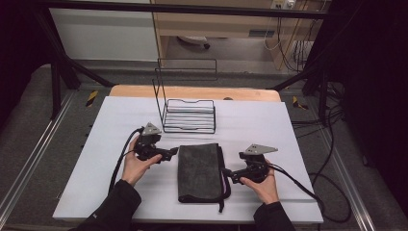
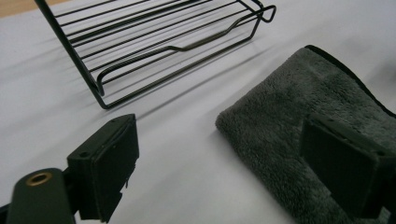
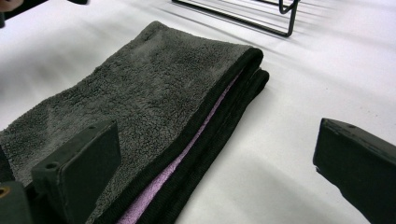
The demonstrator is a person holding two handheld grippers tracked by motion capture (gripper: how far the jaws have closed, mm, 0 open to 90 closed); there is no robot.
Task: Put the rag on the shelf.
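The left gripper [image 1: 169, 153] hangs open just beside the folded dark grey towel [image 1: 199, 172] on the white table [image 1: 269, 125]. A black wire rack [image 1: 188, 115] stands behind the towel. The right gripper [image 1: 227, 174], jaws spread, sits at the towel's right edge.

Premises: a lab-type recording station. A white-covered table [image 1: 269, 125] stands inside a black metal frame [image 1: 57, 53], with floor rails [image 1: 29, 163], loose cables [image 1: 332, 139] and hazard-striped tape [image 1: 91, 97].
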